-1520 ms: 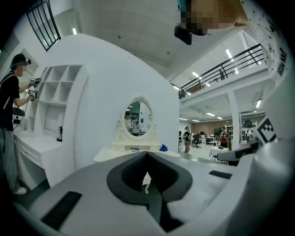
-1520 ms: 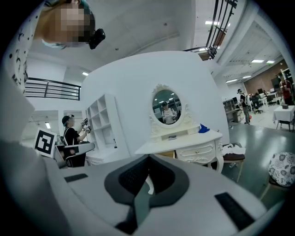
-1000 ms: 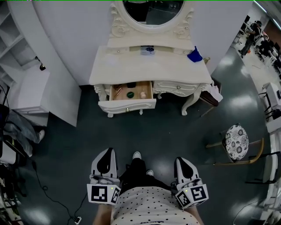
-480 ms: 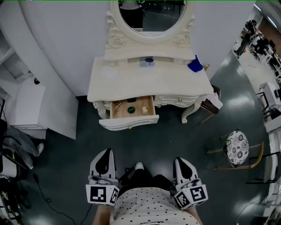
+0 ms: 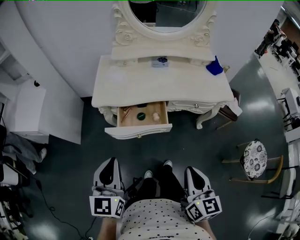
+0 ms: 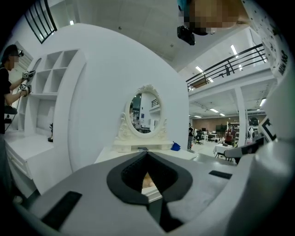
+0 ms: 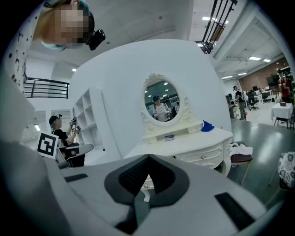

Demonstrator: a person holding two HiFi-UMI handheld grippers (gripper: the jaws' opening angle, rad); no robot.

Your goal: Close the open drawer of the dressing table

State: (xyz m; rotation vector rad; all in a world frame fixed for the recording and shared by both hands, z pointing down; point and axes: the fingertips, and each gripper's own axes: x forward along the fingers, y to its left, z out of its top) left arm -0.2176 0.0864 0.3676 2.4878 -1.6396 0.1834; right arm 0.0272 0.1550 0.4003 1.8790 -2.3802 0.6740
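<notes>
Room: open hall with a dark glossy floor; a curved white wall stood behind the furniture.
Left gripper: clenched, jaw tips met, nothing between them. It was held low at the person's waist, pointed toward the drawer and well apart from it.
Right gripper: also clenched and empty, at the person's other side, about level with the left one.
Person: polka-dot top at the bottom edge of the head view; shoes on the floor between the grippers.
Drawer: the left-hand one of the dressing table. It stood pulled out with its wooden bottom exposed, and neither gripper touched it.
Drawer contents: round dark green item mid-drawer, pale pinkish item just right of it; neither could be identified.
Dressing table: cream, with carved legs, set against the wall. Its right-hand drawer was closed.
Mirror: oval, in an ornate frame, at the table's back.
Tabletop: blue object at the right rear corner; small dark item on the shelf below the mirror.
Surroundings: stool with a patterned seat well off to the right; white cabinet to the left.
</notes>
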